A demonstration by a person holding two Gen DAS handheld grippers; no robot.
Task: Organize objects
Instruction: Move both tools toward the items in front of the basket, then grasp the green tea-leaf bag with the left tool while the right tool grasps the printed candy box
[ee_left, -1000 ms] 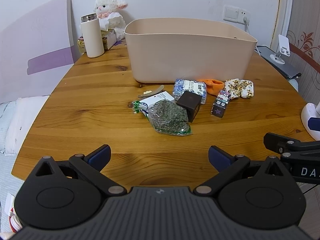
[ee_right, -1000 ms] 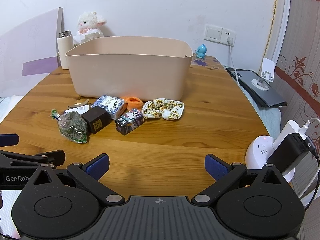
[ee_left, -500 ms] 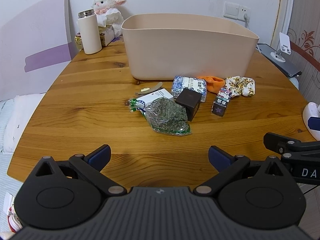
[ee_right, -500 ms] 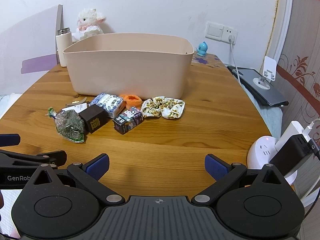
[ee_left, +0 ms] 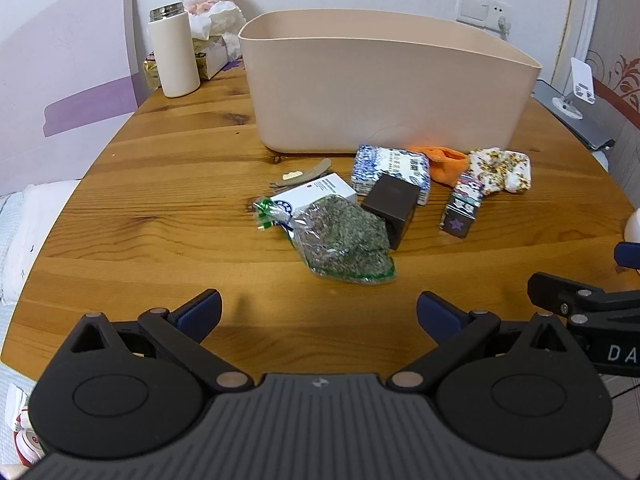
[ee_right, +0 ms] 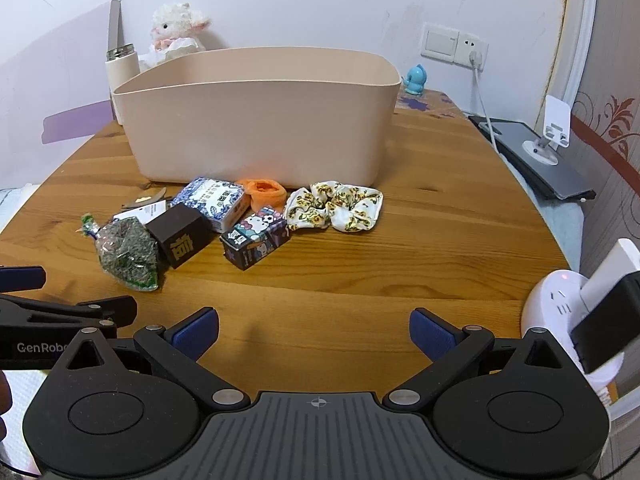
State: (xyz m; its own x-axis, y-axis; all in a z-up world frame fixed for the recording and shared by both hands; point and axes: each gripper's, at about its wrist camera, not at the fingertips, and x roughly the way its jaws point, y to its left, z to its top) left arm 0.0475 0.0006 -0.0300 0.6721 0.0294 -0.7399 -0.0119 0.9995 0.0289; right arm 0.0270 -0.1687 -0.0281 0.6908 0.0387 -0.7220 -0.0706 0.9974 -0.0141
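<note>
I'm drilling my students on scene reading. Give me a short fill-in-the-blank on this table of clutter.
1. The bag of dried herbs leans against the dark brown ____.
2. The orange cloth lies ____ the beige bin, not in it.
3. The left gripper and the right gripper both have their jaws ____.
4. The floral scrunchie rests on the ____ table.

Missing words: box; outside; open; wooden

Wooden table (ee_left: 168, 208) bears beige bin (ee_left: 384, 84), small packets (ee_left: 344, 236).
</note>
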